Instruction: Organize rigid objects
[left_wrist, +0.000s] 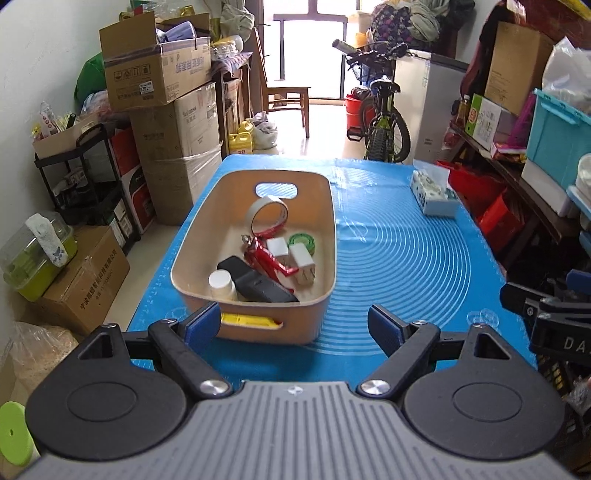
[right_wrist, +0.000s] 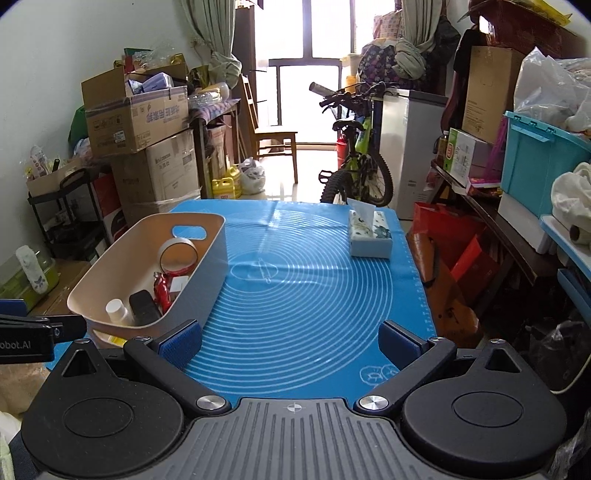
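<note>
Status of the sorting job: the beige plastic bin with cut-out handles (left_wrist: 207, 236) stands at about 10 o'clock on the worktop covered by a blue silicone mat printed with white rings (left_wrist: 402, 258), and it already holds all the loose rigid items in view. Inside it lie a roll of tape with a red inner edge (left_wrist: 269, 218) propped upright at the 12 o'clock end, a green round tape measure (left_wrist: 303, 242) at 2 o'clock, two white plug adapters (left_wrist: 295, 256) near centre, a red pair of pliers or clip tool (left_wrist: 264, 258) beside them, a black elongated device (left_wrist: 255, 282) and a white-capped small bottle (left_wrist: 221, 284) at the 7 o'clock corner. A yellow item shows only through the near handle slot; its identity cannot be told. Outside the bin, the mat carries only a patterned tissue box (right_wrist: 369, 236) at 1 o'clock. The left tool (left_wrist: 295, 325) is spread wide and empty, just short of the bin's near wall. The right tool (right_wrist: 291, 341) is likewise spread, empty, over bare mat. Judgement: the collecting appears complete or nearly so; nothing loose remains visible.
</note>
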